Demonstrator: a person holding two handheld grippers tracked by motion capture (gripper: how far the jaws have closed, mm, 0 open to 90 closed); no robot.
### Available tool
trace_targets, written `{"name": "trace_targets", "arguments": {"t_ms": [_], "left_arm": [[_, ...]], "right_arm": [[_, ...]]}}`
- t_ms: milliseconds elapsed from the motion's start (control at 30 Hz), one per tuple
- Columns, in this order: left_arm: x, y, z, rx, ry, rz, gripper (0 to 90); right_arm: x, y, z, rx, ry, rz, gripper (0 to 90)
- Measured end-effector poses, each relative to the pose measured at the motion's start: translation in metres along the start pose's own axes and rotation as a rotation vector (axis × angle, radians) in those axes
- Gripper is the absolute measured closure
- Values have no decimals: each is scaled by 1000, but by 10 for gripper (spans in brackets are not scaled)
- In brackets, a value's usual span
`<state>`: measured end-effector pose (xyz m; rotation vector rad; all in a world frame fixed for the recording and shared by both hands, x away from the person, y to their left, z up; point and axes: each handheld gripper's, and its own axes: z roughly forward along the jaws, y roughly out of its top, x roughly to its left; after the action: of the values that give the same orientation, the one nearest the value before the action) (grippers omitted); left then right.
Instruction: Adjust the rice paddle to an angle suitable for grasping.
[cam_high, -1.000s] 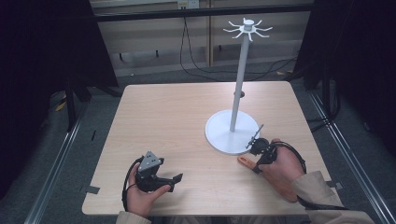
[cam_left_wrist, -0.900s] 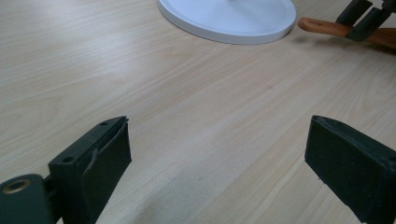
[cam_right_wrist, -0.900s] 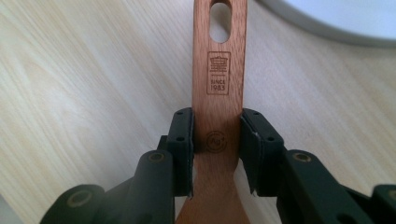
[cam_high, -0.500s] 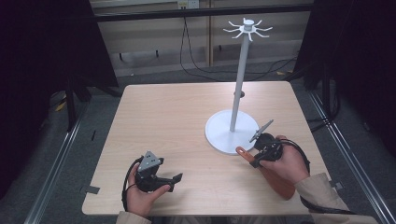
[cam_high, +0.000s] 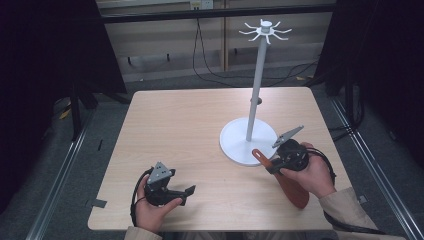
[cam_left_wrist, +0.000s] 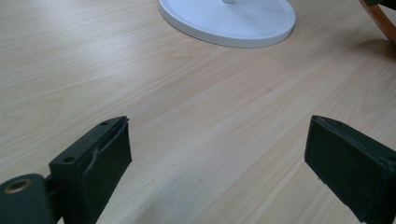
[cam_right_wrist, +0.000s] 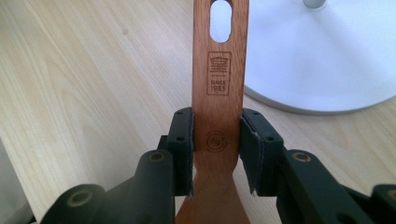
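Your right gripper (cam_high: 280, 159) has lifted the wooden spatula (cam_right_wrist: 218, 88) off the table (cam_high: 190, 130) over the last second; a moment ago it lay flat beside the white stand (cam_high: 248, 141). Its jaws are clamped on both edges of the handle, the hanging slot pointing ahead toward the stand's base. You likely mean to hang it on a hook up top, so raise and tilt it next. Your left gripper (cam_high: 176, 192) rests near you, jaws wide apart and empty.
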<state>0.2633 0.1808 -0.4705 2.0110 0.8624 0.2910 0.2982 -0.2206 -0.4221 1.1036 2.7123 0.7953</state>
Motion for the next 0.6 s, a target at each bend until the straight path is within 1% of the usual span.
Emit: {"name": "trace_targets", "arguments": {"t_ms": [33, 100, 133, 167, 200, 233, 300, 367, 400, 467, 500, 533, 567, 600], "left_arm": [[0, 0, 0, -2, 0, -2, 70], [0, 0, 0, -1, 0, -1, 70], [0, 0, 0, -1, 1, -1, 70], [0, 0, 0, -1, 1, -1, 70], [0, 0, 0, -1, 1, -1, 70], [0, 0, 0, -1, 1, -1, 70], [0, 0, 0, -2, 0, -1, 70], [0, 0, 0, -2, 1, -2, 70], [0, 0, 0, -3, 1, -5, 71], [0, 0, 0, -4, 0, -4, 70], [0, 0, 0, -4, 1, -5, 70], [0, 0, 0, -5, 1, -4, 70], [0, 0, 0, -5, 1, -4, 70], [0, 0, 0, -5, 2, -3, 70]], "right_arm": [[0, 0, 0, 0, 0, 0, 671], [0, 0, -2, -23, 0, 0, 671], [0, 0, -5, -45, -6, 0, 672], [0, 0, -6, -49, -2, 0, 671], [0, 0, -8, -74, -9, 2, 671], [0, 0, -8, -74, -9, 2, 671], [0, 0, -13, -106, -8, 12, 671], [-1, 0, -14, -115, -7, 4, 671], [-1, 0, -17, -138, -13, 10, 671], [-1, 0, -18, -137, -11, 19, 671], [-1, 0, -20, -154, -12, 17, 671], [-1, 0, -23, -173, -6, 28, 671], [-1, 0, -23, -173, -6, 28, 671], [-2, 0, -25, -198, 0, 33, 671]]}}
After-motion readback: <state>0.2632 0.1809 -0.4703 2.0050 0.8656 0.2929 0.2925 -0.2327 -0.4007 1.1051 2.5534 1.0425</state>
